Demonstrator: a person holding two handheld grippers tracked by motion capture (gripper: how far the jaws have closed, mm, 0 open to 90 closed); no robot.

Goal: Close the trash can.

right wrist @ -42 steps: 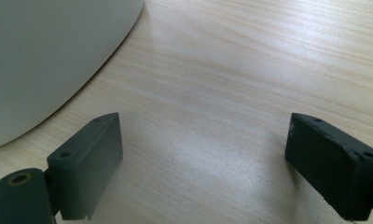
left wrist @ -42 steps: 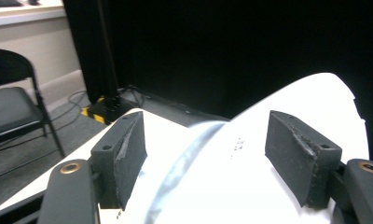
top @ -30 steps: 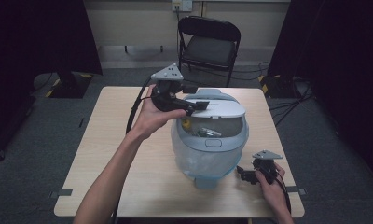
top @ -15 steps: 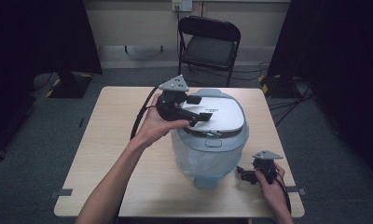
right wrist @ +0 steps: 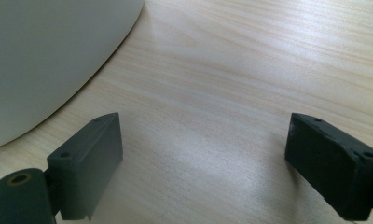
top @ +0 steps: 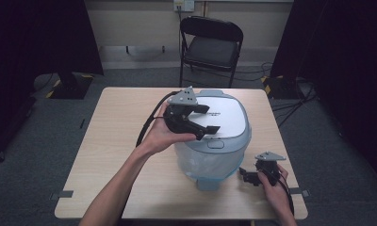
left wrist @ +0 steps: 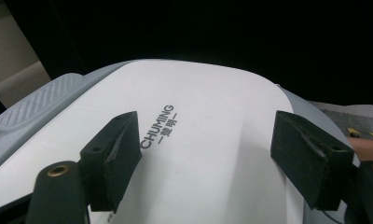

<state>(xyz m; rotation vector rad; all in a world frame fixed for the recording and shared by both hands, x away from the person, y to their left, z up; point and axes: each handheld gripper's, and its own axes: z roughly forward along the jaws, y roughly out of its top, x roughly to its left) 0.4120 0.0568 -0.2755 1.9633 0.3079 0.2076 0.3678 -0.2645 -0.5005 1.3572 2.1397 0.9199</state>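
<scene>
A rice cooker with a pale blue body (top: 205,162) stands in the middle of the wooden table (top: 111,136). Its white lid (top: 231,117) is down; the lid (left wrist: 198,130) carries the print "CHUMING". My left gripper (top: 213,119) hovers open right over the lid's left half, its jaws spread wide over the white surface with nothing between them (left wrist: 205,158). My right gripper (top: 244,176) rests low on the table at the cooker's front right, jaws open toward it. Between its fingers (right wrist: 203,163) lies bare wood, with the cooker's curved wall (right wrist: 44,60) at the upper left.
A grey latch button (top: 216,143) sits at the lid's front edge, and a ridged handle (left wrist: 35,105) at its back. A black folding chair (top: 210,44) stands behind the table. Dark curtains flank the room. The table's front right edge lies close to my right hand.
The cooker's lid was raised, showing the inside; it has swung down shut. My left gripper came forward and down along with it. The right gripper has stayed put.
</scene>
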